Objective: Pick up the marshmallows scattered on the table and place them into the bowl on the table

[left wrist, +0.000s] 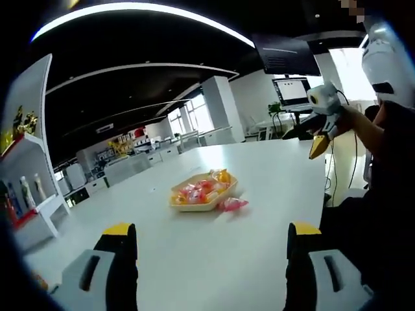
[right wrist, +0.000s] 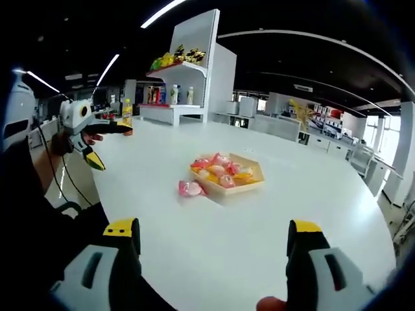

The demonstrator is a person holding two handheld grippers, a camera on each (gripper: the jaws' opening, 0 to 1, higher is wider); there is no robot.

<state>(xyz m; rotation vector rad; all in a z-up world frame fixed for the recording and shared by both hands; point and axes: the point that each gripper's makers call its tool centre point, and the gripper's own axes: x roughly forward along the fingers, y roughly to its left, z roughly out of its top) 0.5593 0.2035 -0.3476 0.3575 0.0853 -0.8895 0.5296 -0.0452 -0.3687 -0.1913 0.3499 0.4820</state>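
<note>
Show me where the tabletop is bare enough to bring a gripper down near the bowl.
Bare table lies between the open jaws and the bowl, and beyond it. It is crowded only at the bowl's edge, where a loose marshmallow lies.

Both views were bright but soft, daylight glaring through far windows [left wrist: 353,71] and ceiling strips [right wrist: 162,11] (edges bowed, fisheye-curved).

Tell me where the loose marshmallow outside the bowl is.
The pink marshmallow lies on the white table, touching the bowl: on the bowl's left in the right gripper view, on its right in the left gripper view.
</note>
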